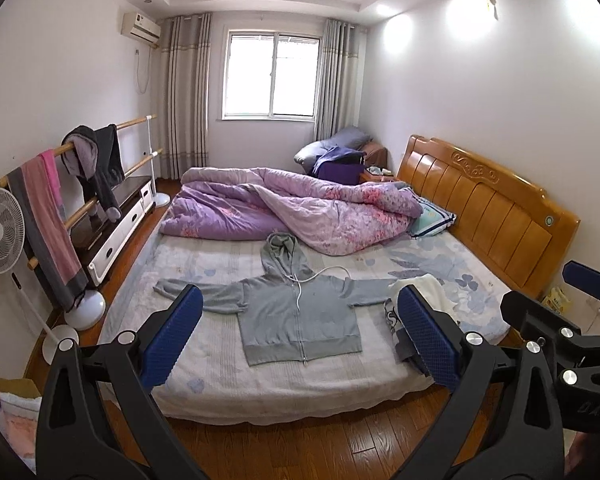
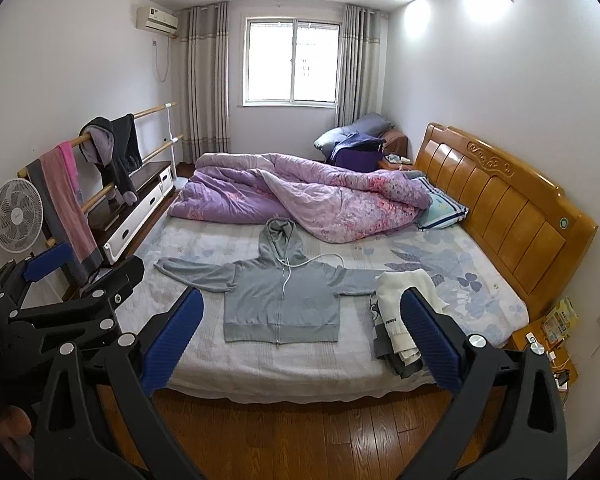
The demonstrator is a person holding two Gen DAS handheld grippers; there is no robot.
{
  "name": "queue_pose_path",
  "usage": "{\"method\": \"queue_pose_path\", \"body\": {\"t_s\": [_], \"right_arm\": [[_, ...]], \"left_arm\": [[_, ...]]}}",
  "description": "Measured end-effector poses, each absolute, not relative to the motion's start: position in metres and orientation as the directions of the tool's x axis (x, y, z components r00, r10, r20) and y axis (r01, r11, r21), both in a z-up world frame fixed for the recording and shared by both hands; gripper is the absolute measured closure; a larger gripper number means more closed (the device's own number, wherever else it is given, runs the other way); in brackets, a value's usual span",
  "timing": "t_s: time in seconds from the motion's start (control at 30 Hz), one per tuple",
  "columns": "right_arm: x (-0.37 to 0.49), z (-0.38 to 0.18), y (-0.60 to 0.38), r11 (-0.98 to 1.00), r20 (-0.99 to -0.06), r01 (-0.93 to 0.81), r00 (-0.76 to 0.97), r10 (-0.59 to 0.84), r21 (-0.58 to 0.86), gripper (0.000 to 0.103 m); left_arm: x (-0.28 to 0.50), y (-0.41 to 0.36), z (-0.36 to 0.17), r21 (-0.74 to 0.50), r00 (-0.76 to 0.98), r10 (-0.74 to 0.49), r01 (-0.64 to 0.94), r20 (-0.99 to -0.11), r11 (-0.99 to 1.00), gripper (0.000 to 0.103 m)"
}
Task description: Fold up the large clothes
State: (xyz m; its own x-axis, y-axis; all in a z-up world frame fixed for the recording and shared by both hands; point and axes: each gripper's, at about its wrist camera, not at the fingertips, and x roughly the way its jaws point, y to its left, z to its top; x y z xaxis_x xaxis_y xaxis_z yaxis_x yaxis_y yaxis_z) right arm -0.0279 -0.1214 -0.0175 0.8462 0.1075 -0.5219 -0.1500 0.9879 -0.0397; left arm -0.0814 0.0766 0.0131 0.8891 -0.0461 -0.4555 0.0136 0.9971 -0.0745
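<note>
A grey zip-front hooded sweatshirt (image 1: 298, 316) lies flat and face up on the near half of the bed (image 1: 340, 380), zipped, both sleeves stretched out to the sides, its hood pointing toward the far side, where a crumpled purple floral quilt (image 1: 300, 216) is heaped. A white drawcord (image 1: 320, 274) loops from the collar across the right shoulder of the sweatshirt. The bed has a pale sheet with blue leaf print and an orange-brown wooden headboard (image 1: 488, 208) on the right. Just beside the end of the sweatshirt's right sleeve sits a small pile of folded clothes (image 2: 396, 320), a cream garment on top of darker ones, near the front edge of the mattress.

Both tools are held above the wooden floor, short of the bed and touching no fabric. The left hand-held gripper (image 1: 300, 336) has its blue-padded fingers spread wide apart, with nothing between them. The right hand-held gripper (image 2: 304, 336) is likewise released, its jaws wide and bare; it stands to the right of the left one, close beside it.

Along the left wall a white standing fan (image 2: 16, 218) stands next to a wooden-railed clothes rack (image 2: 100, 168) hung with a pink and grey towel and dark garments.
</note>
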Motion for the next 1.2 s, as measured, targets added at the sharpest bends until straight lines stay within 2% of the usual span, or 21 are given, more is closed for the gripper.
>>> {"method": "queue_pose_path", "body": {"t_s": [1.2], "right_arm": [[-0.037,-0.008,-0.109,0.992,-0.473,-0.101,0.880,0.053,-0.077,0.008]], "left_arm": [[-0.074,0.083,0.027,-0.068,0.905,-0.065,0.041,-0.420,0.997,0.005]]}}
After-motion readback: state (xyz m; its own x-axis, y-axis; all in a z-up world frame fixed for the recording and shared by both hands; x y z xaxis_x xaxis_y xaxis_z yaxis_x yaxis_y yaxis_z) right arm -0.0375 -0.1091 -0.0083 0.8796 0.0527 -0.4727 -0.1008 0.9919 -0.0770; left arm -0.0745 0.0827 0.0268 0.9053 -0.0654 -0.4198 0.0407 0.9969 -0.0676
